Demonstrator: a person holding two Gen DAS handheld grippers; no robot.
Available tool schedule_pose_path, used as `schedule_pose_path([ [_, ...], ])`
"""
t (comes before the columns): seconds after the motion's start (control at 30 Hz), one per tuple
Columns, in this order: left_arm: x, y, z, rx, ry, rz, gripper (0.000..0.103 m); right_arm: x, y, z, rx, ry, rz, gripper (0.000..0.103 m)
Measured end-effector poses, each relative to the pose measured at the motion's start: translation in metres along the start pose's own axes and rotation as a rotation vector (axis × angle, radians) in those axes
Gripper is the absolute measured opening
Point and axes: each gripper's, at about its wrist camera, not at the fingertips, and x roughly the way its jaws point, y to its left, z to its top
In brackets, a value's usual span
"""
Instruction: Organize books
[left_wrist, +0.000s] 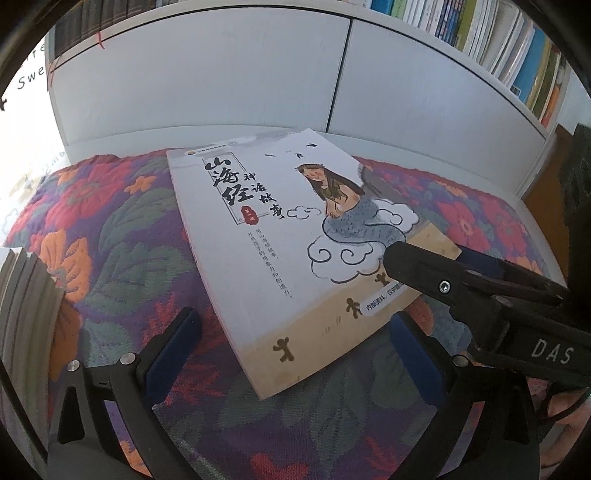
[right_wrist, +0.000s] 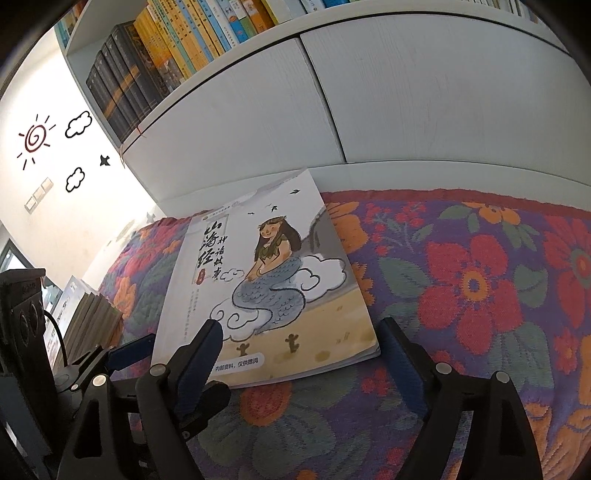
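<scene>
A picture book (left_wrist: 280, 229) (right_wrist: 266, 273), white and tan with a drawn mermaid-like figure on the cover, lies flat on a floral cloth (left_wrist: 122, 236) (right_wrist: 480, 280). My left gripper (left_wrist: 293, 349) is open, and the book's near corner lies between its blue-padded fingers without being touched. My right gripper (right_wrist: 303, 350) is open too. Its left finger hovers over the book's lower left corner, and its right finger stands just beside the lower right corner. In the left wrist view the right gripper (left_wrist: 428, 256) reaches in from the right over the book's edge.
White cabinet doors (left_wrist: 203, 74) (right_wrist: 406, 92) stand directly behind the cloth. Above them runs a shelf packed with upright books (left_wrist: 498, 44) (right_wrist: 166, 55). A stack of books (left_wrist: 22, 291) (right_wrist: 92, 317) rests at the cloth's left edge.
</scene>
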Motion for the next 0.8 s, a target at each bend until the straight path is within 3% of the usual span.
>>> schedule_pose_path([
  [0.8, 0.0033, -0.002, -0.001, 0.027, 0.009, 0.022, 0.102, 0.0, 0.002, -0.0004, -0.008, 0.005, 0.0, 0.088],
])
